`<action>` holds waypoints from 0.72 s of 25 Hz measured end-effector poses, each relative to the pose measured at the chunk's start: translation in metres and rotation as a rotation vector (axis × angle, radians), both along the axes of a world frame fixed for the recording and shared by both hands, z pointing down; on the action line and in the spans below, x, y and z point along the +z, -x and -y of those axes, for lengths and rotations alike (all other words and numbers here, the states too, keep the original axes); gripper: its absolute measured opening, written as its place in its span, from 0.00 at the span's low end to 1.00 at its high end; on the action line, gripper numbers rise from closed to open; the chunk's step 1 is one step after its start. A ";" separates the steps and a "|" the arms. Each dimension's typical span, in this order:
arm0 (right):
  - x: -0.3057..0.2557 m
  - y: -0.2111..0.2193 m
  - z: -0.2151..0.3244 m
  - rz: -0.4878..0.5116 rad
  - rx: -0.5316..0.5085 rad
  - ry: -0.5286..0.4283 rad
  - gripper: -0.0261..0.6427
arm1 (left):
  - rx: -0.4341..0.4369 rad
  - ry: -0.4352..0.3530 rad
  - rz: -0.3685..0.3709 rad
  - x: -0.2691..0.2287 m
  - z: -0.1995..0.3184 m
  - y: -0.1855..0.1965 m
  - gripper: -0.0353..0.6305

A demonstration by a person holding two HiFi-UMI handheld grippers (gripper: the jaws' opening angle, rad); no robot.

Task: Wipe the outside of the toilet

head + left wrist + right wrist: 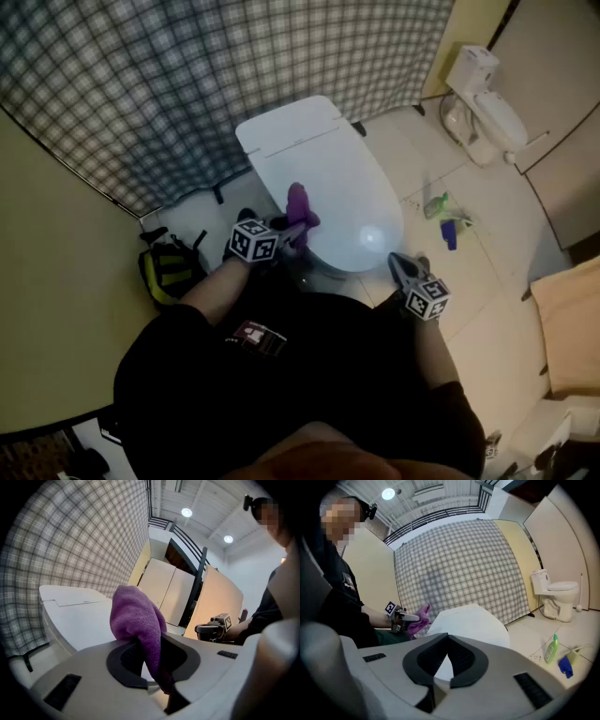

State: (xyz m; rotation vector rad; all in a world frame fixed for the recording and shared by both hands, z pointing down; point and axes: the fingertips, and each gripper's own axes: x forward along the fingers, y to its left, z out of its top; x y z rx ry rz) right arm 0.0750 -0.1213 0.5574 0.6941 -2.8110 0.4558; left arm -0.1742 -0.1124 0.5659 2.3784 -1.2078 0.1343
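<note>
BATHROOM STALL: Your left gripper (286, 228), jaws clamped on a purple cloth (300, 208), sits at the left flank of the white toilet (328, 173), whose closed lid runs lengthwise from the plaid curtain (169, 84) toward you. The bowl lies just right of the cloth, making this the nearer hand for the wipe. Your right gripper (401, 265), jaws pressed together on nothing, hangs off the front right rim. The glossy shell looks slick; 1 green spray bottle (436, 205) stands well apart on the tiled floor (487, 291).
</note>
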 end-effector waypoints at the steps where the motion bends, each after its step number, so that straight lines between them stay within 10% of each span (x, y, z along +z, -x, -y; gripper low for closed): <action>1: -0.001 0.002 0.000 0.011 0.002 0.004 0.03 | -0.003 -0.016 0.001 -0.003 0.003 0.003 0.15; 9: -0.004 0.028 -0.008 0.004 -0.048 0.016 0.03 | -0.247 -0.104 0.083 -0.014 0.083 0.136 0.15; 18: -0.007 0.036 0.011 -0.016 -0.025 0.083 0.03 | -0.472 -0.105 0.409 -0.023 0.223 0.319 0.15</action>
